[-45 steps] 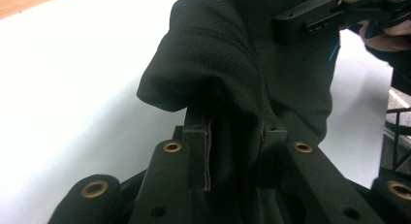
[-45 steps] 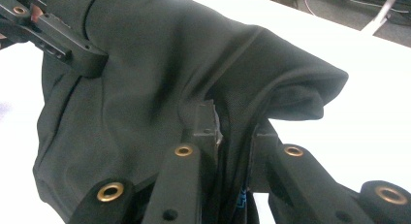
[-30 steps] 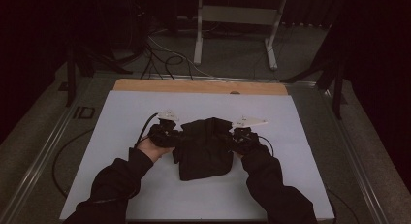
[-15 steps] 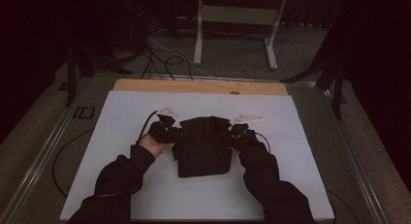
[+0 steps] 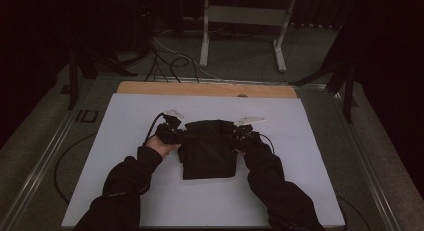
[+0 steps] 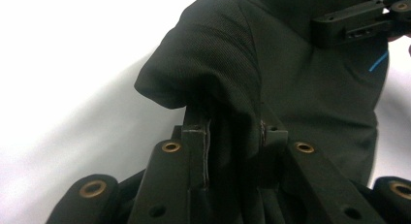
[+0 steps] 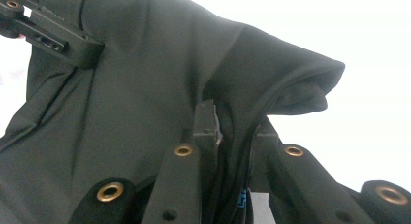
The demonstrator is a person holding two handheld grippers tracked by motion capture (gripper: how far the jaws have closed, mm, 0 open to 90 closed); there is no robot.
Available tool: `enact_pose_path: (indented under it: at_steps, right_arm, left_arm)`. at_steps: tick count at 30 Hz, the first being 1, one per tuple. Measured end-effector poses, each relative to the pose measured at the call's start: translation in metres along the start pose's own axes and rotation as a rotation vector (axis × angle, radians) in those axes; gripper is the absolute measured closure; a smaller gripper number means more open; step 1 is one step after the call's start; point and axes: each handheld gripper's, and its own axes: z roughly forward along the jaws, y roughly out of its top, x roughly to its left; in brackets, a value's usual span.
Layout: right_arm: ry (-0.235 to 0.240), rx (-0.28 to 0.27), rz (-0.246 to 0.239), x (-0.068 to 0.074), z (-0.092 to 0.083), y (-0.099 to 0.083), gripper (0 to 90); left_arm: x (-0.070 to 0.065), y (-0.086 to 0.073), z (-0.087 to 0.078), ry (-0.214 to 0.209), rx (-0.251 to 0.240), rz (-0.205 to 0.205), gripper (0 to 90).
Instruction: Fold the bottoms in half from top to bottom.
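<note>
Tongs: 2, left and right, each clamping cloth | black cloth: 1

A white rectangular sheet covers most of a table, leaving a light wooden strip of the tabletop bare along the far edge. A small dark notch sits where the sheet meets that strip. Grey metal rails frame the table on its left and right sides. Beyond it lies a grey-green floor, on which a pale metal stand with two upright legs and flat feet rests. Black cables loop across the floor near the left of the stand. Dark tripod-like legs rise at the right. The far room is unlit and black; light falls mainly on the sheet.
</note>
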Motion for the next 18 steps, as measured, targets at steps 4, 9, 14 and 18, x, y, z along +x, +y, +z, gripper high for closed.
enact_pose_path:
  at_steps: [4, 9, 14, 18]
  right_arm:
    - [-0.002, 0.013, 0.009, -0.004, 0.009, -0.001, 78.8]
    - [-0.002, 0.031, 0.026, -0.009, 0.017, -0.003, 78.6]
    - [-0.012, 0.042, 0.029, -0.013, 0.025, -0.002, 78.5]
    - [-0.017, 0.05, 0.034, -0.016, 0.031, -0.001, 78.4]
  left_arm:
    - [0.006, 0.0, 0.008, 0.009, 0.01, -0.017, 72.4]
    - [0.009, 0.0, 0.015, 0.022, 0.016, -0.024, 72.1]
    - [0.014, 0.002, 0.021, 0.039, 0.017, -0.045, 71.9]
    - [0.018, 0.003, 0.026, 0.048, 0.022, -0.06, 71.6]
